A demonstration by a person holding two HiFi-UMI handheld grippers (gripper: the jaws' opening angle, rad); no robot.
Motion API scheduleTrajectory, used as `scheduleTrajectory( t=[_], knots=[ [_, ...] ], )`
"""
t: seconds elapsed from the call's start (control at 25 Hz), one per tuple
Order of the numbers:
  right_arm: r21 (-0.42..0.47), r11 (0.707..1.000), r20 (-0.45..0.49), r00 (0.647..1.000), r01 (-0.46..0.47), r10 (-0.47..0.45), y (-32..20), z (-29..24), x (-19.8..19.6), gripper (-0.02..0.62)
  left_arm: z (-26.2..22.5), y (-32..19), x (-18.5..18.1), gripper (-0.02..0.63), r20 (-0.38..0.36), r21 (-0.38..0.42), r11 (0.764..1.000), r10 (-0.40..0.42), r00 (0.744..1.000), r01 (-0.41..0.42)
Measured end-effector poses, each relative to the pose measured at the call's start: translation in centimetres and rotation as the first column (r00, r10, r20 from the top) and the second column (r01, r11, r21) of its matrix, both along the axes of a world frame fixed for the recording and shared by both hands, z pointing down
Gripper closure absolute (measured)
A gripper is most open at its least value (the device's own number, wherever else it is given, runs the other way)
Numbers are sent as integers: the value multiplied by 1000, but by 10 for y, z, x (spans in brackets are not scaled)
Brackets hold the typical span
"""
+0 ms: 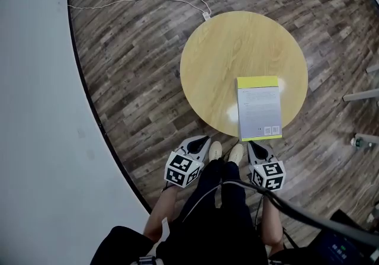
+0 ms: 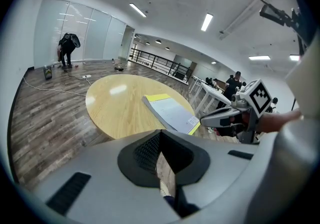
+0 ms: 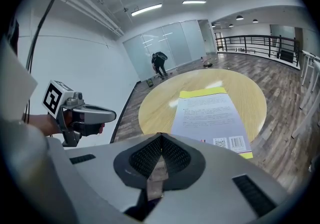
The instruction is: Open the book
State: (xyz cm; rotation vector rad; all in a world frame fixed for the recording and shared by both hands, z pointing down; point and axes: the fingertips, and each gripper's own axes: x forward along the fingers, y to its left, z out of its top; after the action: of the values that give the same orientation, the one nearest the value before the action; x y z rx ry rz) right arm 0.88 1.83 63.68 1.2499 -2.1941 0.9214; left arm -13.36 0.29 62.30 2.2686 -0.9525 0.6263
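Yellow-banded book (image 1: pixel 259 108) at the round table (image 1: pixel 207 68) edge nearest me looks light, floppy; I'd lift its cover edge. My left gripper (image 1: pixel 205 139) and right gripper (image 1: pixel 250 144) are closed, empty.

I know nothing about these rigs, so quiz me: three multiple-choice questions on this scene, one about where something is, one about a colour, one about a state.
1. Where on the round table does the book lie?
A. In the centre
B. At the edge nearest the person
C. At the far edge

2. What colour is the strip across the book's far end?
A. Red
B. Blue
C. Yellow

3. What state is the book in?
A. Closed, lying flat
B. Open, pages showing
C. Standing upright

Answers:
1 B: in the head view its near end reaches the rim just in front of the person's feet.
2 C: the band is yellow in all three views.
3 A: only one cover, with printed codes, faces up, and no pages are spread.
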Motion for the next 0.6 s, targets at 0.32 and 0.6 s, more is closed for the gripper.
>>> scheduleTrajectory(
  t=[0.32, 0.6],
  knots=[
    [-20, 1000, -14, 1000, -12, 12, 0, 4, -1, 591, 2, 2, -2, 607, 3, -8, 1000, -5, 1000, 5],
    [-35, 999, -21, 1000, -9, 9, 2, 9, -6, 591, 7, 8, 0, 607, 4, -22, 1000, 9, 1000, -9]
  ],
)
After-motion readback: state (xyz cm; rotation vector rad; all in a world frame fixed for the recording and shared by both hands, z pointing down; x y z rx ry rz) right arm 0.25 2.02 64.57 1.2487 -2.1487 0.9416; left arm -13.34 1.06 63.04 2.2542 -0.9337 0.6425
